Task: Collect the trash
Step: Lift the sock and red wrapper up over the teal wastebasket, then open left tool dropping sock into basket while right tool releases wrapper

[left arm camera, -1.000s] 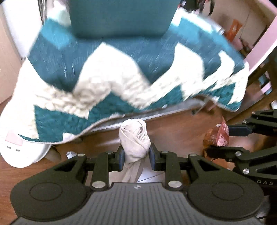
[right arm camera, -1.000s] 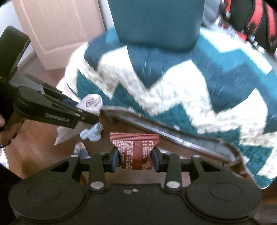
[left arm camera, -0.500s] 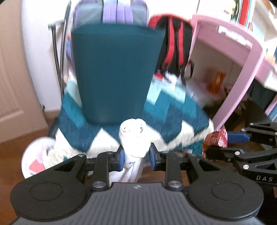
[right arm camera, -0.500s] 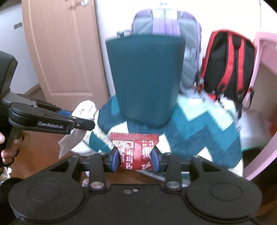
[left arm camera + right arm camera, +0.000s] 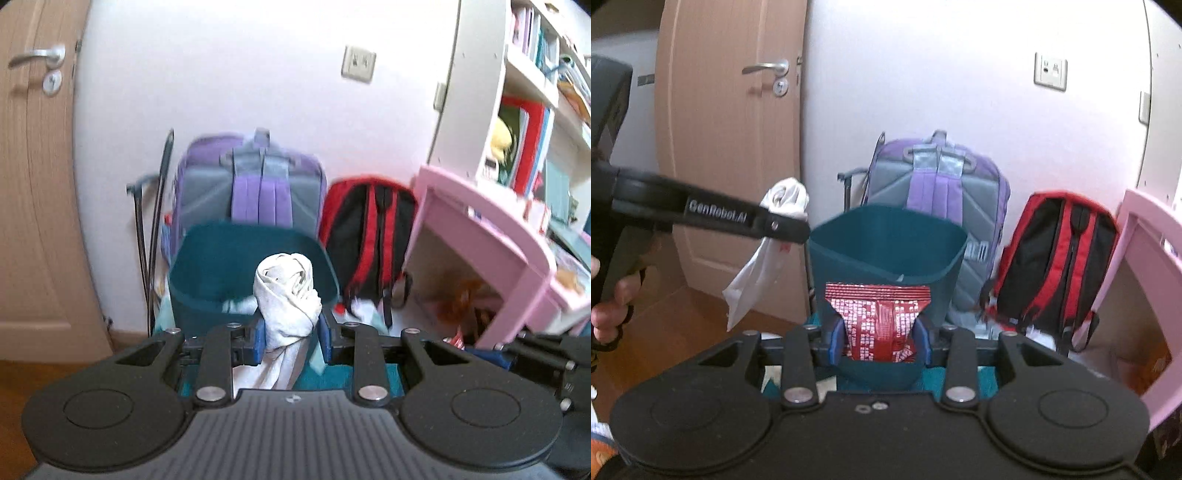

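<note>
My left gripper (image 5: 291, 339) is shut on a crumpled white tissue (image 5: 286, 291), held up in front of the open teal bin (image 5: 207, 266). My right gripper (image 5: 879, 341) is shut on a red snack wrapper (image 5: 877, 321), held just before the same teal bin (image 5: 886, 243), below its rim. In the right wrist view the left gripper (image 5: 790, 229) reaches in from the left, level with the bin's rim, with the tissue (image 5: 785, 201) in it. Something white lies inside the bin.
The bin stands on a teal and white blanket (image 5: 934, 378). Behind it a purple backpack (image 5: 934, 184) and a red and black backpack (image 5: 1056, 258) lean on the wall. A pink desk (image 5: 480, 236) is at the right, a wooden door (image 5: 727, 147) at the left.
Both grippers have risen from near the floor to the level of the bin's rim, still holding the tissue and the wrapper. The bin's open top has come into view.
</note>
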The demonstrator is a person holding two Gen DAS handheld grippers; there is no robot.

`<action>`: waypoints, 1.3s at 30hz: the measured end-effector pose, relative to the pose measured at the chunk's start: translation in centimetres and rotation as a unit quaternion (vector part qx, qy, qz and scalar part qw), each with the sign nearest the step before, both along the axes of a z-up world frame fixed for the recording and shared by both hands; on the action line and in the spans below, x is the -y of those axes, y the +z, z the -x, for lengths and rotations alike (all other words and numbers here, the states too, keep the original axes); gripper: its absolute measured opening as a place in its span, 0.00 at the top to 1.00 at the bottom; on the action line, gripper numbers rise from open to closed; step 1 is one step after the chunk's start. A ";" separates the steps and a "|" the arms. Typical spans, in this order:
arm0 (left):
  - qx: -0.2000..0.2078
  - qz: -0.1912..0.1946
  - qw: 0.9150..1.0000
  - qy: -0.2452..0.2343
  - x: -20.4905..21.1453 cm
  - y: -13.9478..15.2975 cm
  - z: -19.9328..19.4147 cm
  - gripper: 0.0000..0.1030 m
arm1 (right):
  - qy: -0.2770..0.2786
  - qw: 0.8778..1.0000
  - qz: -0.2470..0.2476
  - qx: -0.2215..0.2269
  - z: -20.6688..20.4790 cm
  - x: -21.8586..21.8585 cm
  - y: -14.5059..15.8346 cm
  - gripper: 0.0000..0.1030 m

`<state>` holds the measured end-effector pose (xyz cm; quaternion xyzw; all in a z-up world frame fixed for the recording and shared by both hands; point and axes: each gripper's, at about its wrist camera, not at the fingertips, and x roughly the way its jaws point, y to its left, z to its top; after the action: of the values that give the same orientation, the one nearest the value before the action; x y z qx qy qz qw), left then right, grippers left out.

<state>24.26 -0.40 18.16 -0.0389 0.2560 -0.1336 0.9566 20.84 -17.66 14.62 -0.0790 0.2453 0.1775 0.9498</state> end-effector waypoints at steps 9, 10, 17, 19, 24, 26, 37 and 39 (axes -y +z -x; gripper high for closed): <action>0.048 0.023 0.998 0.015 1.3 4.8 -6.4 0.73 | -0.016 1.000 0.007 0.013 -6.7 -1.1 1.7 0.64; 0.052 0.024 0.998 0.015 1.4 5.0 -7.1 0.73 | -0.017 1.000 0.007 0.011 -7.6 -1.2 1.6 0.64; 0.051 0.028 0.998 0.014 1.7 3.7 -13.1 0.73 | -0.022 1.000 0.009 -0.012 -13.5 -1.8 0.0 0.64; 0.042 0.024 0.999 0.013 1.6 2.6 -14.8 0.73 | -0.019 1.000 0.011 -0.022 -15.1 -2.1 -0.9 0.64; -0.006 0.013 1.000 0.019 1.0 -1.4 -18.9 0.73 | -0.007 0.999 0.019 -0.050 -18.3 -3.3 -3.2 0.64; -0.032 0.008 0.999 0.023 0.7 -3.2 -20.4 0.73 | 0.000 0.998 0.026 -0.062 -19.3 -3.8 -4.2 0.64; -0.159 -0.051 0.985 0.036 0.7 -9.1 -24.4 0.73 | 0.012 0.992 0.056 -0.113 -21.6 -5.4 -7.6 0.63; -0.172 -0.056 0.983 0.032 0.9 -9.6 -24.4 0.73 | 0.008 0.992 0.055 -0.117 -21.7 -5.4 -7.9 0.63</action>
<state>48.67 -1.29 8.61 -0.0154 0.4221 -0.0800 0.9029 42.59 -12.29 6.74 -0.1121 0.3638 0.1797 0.9071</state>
